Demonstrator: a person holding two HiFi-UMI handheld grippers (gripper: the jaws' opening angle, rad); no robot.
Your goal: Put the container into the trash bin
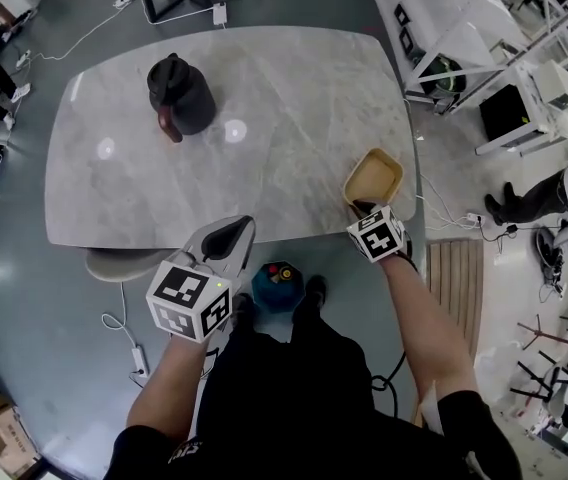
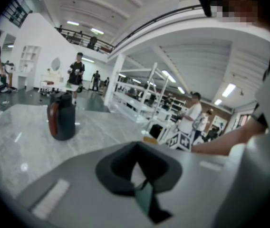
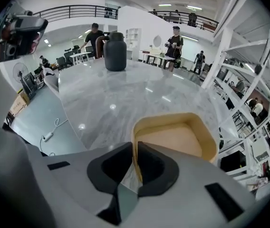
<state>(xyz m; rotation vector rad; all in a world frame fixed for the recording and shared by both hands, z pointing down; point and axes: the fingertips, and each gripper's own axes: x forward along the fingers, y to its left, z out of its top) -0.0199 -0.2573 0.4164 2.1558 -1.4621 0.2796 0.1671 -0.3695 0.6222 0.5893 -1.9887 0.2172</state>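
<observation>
Tan container (image 3: pixel 173 144) rim vanishes between right tongs (image 3: pixel 134 151).

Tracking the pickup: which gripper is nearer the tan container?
Right. The right gripper grips the container by its near rim; the left gripper hovers apart at the table edge.

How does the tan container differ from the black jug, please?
The container is tan, low and open; the jug is black, tall and lidded. The container sits at the near edge, its wall gripped by the right gripper; the jug stands untouched. Both rest on the table.
</observation>
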